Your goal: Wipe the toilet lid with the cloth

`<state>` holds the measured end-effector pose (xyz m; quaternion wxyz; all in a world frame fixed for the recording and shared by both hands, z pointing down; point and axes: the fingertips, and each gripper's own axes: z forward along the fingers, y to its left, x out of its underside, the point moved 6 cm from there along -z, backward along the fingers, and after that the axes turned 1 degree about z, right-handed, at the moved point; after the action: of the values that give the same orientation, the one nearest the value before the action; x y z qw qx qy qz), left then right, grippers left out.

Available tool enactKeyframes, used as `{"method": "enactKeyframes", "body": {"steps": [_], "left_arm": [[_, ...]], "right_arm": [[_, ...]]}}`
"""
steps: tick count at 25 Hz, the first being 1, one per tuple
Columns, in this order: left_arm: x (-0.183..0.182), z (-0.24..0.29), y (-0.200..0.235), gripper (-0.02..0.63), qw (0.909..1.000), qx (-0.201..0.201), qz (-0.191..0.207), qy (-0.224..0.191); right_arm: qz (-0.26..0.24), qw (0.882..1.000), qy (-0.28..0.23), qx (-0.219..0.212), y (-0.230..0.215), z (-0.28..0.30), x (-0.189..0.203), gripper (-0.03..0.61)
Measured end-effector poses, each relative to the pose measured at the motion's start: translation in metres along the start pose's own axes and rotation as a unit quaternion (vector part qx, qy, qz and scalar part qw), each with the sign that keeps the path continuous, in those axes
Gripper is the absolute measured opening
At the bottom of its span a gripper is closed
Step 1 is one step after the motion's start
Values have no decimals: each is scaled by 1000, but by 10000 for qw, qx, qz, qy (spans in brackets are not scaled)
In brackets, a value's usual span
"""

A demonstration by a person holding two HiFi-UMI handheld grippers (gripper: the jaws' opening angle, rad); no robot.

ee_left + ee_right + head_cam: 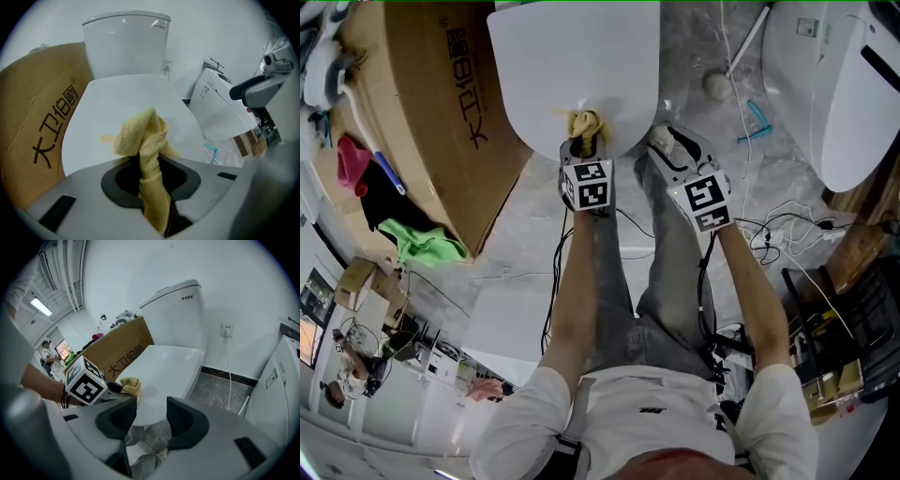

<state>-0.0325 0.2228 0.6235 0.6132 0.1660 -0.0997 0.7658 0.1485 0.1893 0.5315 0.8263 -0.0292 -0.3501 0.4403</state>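
Far left: a large brown cardboard box (422,112) with printed characters stands just beside the toilet. A green rag (422,242) lies by the box's lower corner.

Centre left: the white toilet lid (572,66) is closed down, with the tank (126,44) upright behind it. The left gripper (151,176) is clenched on a yellow cloth (140,136). The cloth runs as a twisted strip between the jaws, and its bunched end sticks out ahead of them. In the head view that bunch sits at the near rim of the lid, about mid-width. It appears to touch the lid surface, though firm contact cannot be confirmed.

Centre right: the right gripper (151,416) is released, with its jaws apart and nothing between them. Through the gap only the lid's front rim and the grey floor (534,216) show. This gripper is held just beside the left one, off the lid's near right edge and over the floor. It is clear of the cloth.

Right: a wall socket (227,329) sits on the wall right of the tank. White cables (778,230) lie loose on the floor. A second toilet (834,94), also white, stands well apart from the first at the far right
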Motion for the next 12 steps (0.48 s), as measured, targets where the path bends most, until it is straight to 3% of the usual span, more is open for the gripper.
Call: {"method": "enactKeyframes", "body": {"steps": [12], "left_arm": [[-7, 7, -50, 107, 9978, 616, 223, -82]], "right_arm": [[-125, 9997, -84, 170, -13, -28, 12, 216]]}}
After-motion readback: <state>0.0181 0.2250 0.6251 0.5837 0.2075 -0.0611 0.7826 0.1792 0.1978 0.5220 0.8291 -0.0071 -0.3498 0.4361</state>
